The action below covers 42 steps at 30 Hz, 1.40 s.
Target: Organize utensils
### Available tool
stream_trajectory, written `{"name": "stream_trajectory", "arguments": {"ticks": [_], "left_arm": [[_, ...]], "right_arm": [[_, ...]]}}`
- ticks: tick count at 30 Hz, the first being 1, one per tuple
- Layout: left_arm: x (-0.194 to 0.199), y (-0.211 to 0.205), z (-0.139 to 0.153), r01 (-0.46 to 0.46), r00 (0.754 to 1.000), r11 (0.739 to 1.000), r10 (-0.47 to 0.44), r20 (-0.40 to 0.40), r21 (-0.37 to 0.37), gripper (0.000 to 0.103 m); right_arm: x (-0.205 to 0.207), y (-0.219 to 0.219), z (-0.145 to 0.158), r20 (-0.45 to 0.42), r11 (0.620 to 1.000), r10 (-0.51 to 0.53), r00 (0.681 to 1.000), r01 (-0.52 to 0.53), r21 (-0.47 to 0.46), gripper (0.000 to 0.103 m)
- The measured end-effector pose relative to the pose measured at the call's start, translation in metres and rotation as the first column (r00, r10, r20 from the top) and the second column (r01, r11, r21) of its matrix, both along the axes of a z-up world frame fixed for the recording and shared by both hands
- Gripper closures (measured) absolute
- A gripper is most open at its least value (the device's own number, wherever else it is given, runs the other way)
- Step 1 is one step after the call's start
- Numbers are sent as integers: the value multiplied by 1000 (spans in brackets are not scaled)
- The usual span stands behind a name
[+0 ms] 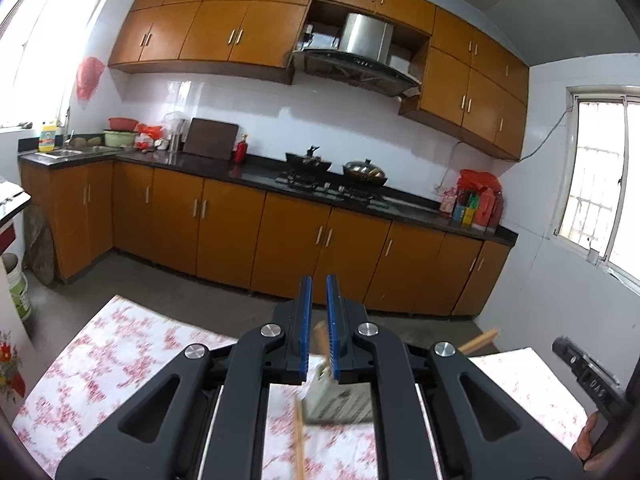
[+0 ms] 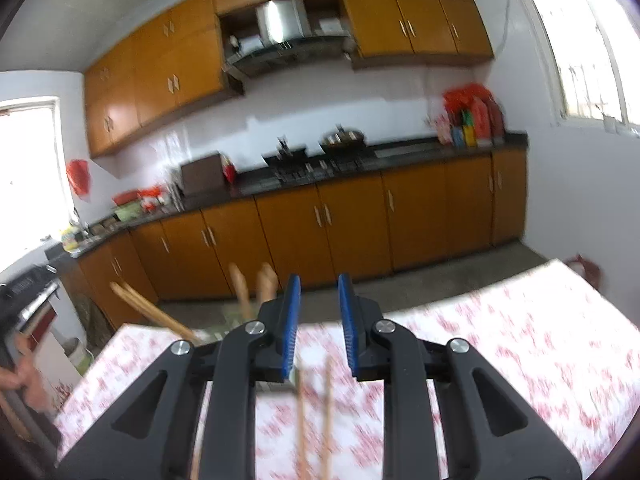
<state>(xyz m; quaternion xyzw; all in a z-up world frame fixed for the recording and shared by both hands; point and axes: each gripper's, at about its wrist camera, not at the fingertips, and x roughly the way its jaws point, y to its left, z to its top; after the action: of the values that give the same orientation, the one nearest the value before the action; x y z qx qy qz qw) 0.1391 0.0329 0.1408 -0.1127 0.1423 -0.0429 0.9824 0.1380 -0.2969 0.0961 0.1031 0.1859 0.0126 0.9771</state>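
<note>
Right hand-held gripper [image 2: 319, 322] hangs just above the flower-patterned counter [image 2: 500, 344] with its blue pads [image 2: 349, 332] standing apart and nothing between them. Directly below it, nearest the camera, lie two wooden chopsticks [image 2: 327, 408], loose on the cloth; their long axes run almost straight away from the lens, close to the line the fingers point along, and their far ends sit under the gap between the pads. That alignment is what the coming move seems to turn on: judging by this, the jaws would close across the sticks' width once lowered. Of the two hands, the right is clearly the nearer to this pair. Further off and to the left in the same view, more wooden handles [image 2: 152, 312] lean out of a container whose body is mostly hidden behind the gripper. Left hand-held gripper [image 1: 319, 328] has its pads nearly pressed together; a wooden handle [image 1: 320, 336] shows through the narrow slot, though whether it is pinched or merely behind cannot be told. Below it stands a slotted utensil holder [image 1: 340, 404] with one chopstick [image 1: 299, 436] lying beside it on the counter.
</note>
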Motion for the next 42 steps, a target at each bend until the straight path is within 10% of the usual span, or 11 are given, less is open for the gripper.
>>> {"name": "stream_trajectory", "arguments": {"ticks": [14,29,42], "left_arm": [[4,13,-144,71,931,993,-31,-365,97,95],[13,-9,-203,230,838,973,-209,-503,-21,95],[21,-41,-228,292,791,956,-218,-571,39,95]], "right_arm": [[43,40,-169,-445,992,122,887,-128,17,82],[57,37,-200,-510,994,-9,860,-46,-95,95],[56,20,-200,-503,996,-43,863,-1,-87,95]]}}
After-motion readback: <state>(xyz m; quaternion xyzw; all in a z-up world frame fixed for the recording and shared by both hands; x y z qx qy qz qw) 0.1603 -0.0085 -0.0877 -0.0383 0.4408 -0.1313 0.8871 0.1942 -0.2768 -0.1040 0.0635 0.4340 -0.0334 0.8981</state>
